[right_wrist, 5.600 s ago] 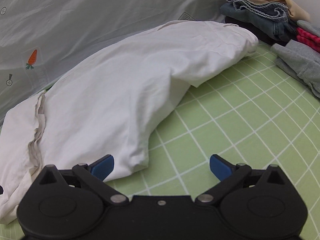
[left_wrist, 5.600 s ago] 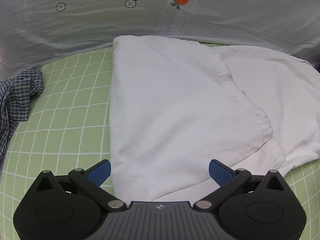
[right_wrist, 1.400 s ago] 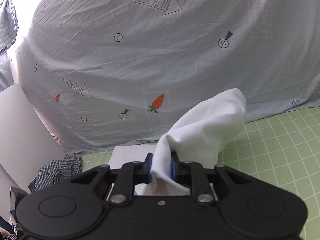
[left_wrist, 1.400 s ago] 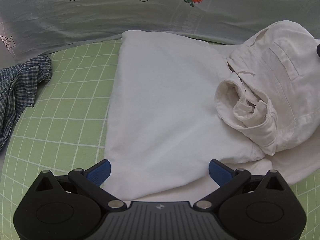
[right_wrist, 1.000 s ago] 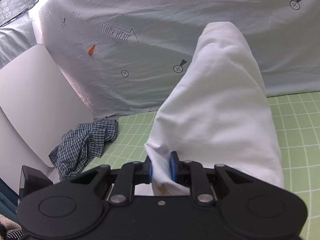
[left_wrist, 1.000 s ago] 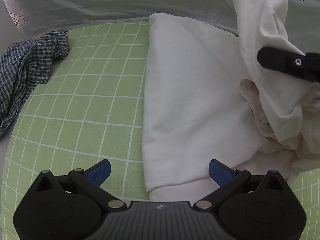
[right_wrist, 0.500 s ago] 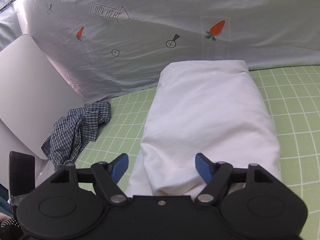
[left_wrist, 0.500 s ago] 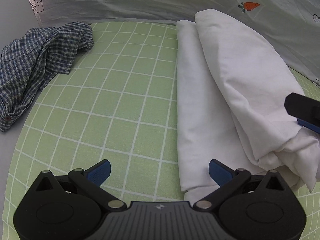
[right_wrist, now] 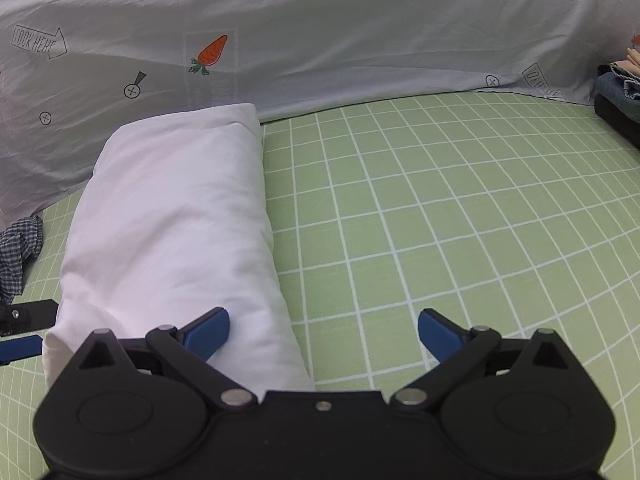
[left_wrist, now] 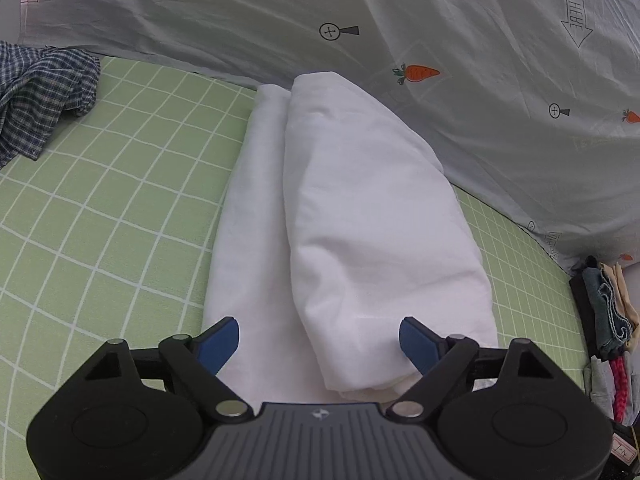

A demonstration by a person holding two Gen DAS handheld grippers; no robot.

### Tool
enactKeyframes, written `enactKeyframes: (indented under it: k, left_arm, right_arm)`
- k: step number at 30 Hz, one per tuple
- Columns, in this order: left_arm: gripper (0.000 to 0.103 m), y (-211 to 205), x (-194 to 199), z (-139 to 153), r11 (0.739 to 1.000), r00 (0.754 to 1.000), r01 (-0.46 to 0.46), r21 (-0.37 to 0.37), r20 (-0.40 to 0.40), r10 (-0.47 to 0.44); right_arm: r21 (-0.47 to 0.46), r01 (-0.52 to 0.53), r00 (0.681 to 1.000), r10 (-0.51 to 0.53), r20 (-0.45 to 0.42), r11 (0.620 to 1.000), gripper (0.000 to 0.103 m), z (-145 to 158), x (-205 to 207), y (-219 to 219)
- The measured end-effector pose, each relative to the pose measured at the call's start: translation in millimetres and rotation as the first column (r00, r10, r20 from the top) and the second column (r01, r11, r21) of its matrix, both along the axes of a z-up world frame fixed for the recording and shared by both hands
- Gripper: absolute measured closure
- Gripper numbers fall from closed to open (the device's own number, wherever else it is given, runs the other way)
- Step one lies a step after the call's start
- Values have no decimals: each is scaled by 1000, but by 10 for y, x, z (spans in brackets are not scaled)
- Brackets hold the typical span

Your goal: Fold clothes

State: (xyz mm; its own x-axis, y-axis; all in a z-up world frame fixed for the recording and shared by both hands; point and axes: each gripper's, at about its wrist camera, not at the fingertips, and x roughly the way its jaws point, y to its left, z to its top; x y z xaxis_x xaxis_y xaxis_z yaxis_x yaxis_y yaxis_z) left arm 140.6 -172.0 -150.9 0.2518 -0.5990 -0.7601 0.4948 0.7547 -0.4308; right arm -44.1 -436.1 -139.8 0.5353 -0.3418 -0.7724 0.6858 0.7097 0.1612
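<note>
White cotton garment [left_wrist: 360, 216], folded into a long narrow bundle, lies on the green mat with a white grid [right_wrist: 460, 220]. Its long axis runs from the bottom of both frames up toward the grey printed backdrop sheet [left_wrist: 440, 20].

Left wrist view: the bundle sits dead centre, with its near end between the spread blue fingertips of the left gripper [left_wrist: 319, 342]. Jaws wide open, holding nothing. The bundle is two-tier: a puffy upper fold offset to the right, and a flatter lower layer showing as a strip on its left.

Right wrist view: the bundle is in the left half of the frame. The right gripper [right_wrist: 323, 334] is also wide open and empty. Its left fingertip overlaps the bundle's right edge; its right fingertip is over bare mat. The left gripper's tip [right_wrist: 20, 348] shows at the left edge of that frame, just beside the bundle's near end.

Judgement: the left gripper is squarely aligned on the near end and the right is offset to the side, so the left is better placed for any grab there. The fabric is soft, lightly creased and airy, so the top fold will likely slump or slide if pushed. Whether another fold across the long axis is due or this one is finished cannot be settled.

Elsewhere: a crumpled blue checked shirt [left_wrist: 36, 96] at upper left, and a stack of folded clothes [left_wrist: 608, 320] at the right edge.
</note>
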Motion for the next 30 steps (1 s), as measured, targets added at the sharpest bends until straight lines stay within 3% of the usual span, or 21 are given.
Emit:
enactKeyframes:
  k: [3, 7, 8, 10, 15, 18, 21, 24, 28, 30]
  left_arm:
    - [21, -108, 22, -124, 1000, 999, -10, -30, -47, 8]
    - [75, -162, 13, -153, 997, 998, -25, -72, -58, 21]
    - [84, -169, 4, -141, 997, 998, -29, -74, -51, 26]
    - [89, -144, -45, -46, 996, 1000, -19, -93, -19, 17]
    - [91, 60, -189, 384, 986, 995, -13, -167, 98, 30]
    - [91, 193, -171, 469, 989, 986, -62, -131, 143, 81]
    - [91, 420, -21, 189, 982, 982, -172, -77, 69, 177]
    - [87, 582, 92, -182, 975, 975, -221, -14, 7, 221]
    - [77, 556, 136, -240, 983, 984, -175, 61, 34, 174]
    - [63, 513, 159, -179, 984, 990, -136, 114, 62, 130]
  right_arm:
    - [-13, -7, 1000, 7, -11, 1000, 1, 8, 36, 10]
    - [-26, -19, 1000, 19, -19, 999, 1, 18, 18, 26]
    - [-29, -19, 1000, 18, -20, 999, 1, 20, 16, 27]
    - [-35, -23, 999, 22, -25, 999, 1, 23, 23, 39]
    - [-50, -48, 998, 45, -47, 998, 1, 25, 63, 97]
    - [-58, -63, 996, 59, -61, 996, 1, 26, 87, 133]
    - [-67, -78, 995, 73, -74, 995, 1, 27, 112, 168]
    - [-75, -93, 992, 86, -88, 993, 1, 28, 136, 203]
    - [-73, -116, 990, 109, -95, 991, 1, 36, 198, 245]
    - [-71, -128, 988, 120, -97, 989, 1, 41, 234, 265]
